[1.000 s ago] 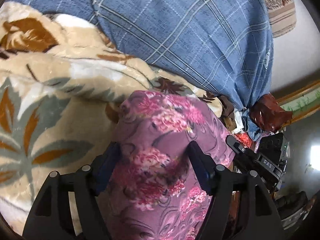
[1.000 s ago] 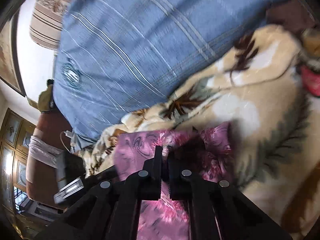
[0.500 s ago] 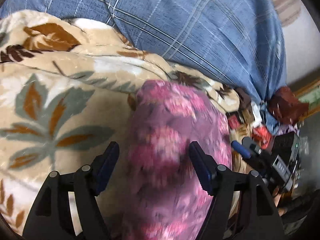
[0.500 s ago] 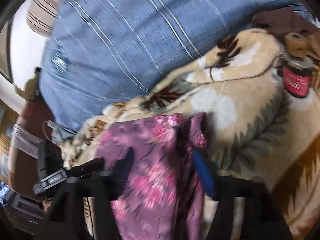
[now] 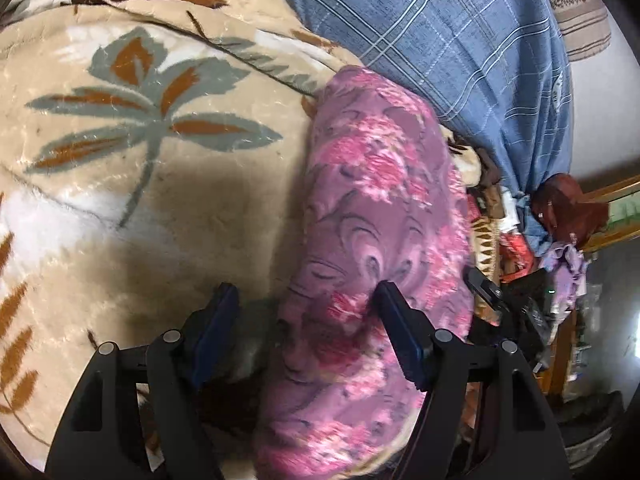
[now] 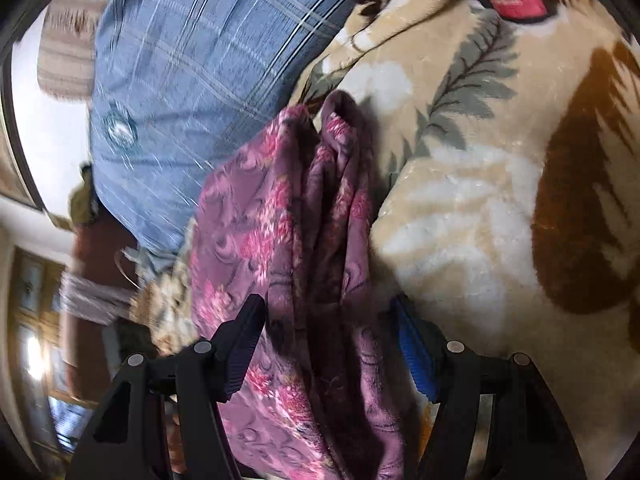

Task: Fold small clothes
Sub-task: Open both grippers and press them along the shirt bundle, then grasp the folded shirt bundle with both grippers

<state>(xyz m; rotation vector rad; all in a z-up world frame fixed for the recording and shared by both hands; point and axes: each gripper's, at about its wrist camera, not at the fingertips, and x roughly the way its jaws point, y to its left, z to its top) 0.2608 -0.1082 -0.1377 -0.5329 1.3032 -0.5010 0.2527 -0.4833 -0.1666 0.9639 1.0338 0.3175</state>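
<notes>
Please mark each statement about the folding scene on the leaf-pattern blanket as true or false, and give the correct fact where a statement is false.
1. The pink floral garment lies on a beige leaf-pattern blanket. True.
2. The right gripper is clamped shut on the garment. False: its jaws have just been opening and now stand apart, with the cloth between them.
3. A blue plaid fabric lies beyond the garment. True.
4. The left gripper is closed. False: its jaws stand wide apart.
5. The garment is plain white. False: it is purple-pink with flowers.

Garment (image 5: 372,216) lies on blanket (image 5: 160,184), pillow (image 5: 460,40) behind it, clutter (image 5: 516,240) to its right w/ blanket spreading left.
</notes>
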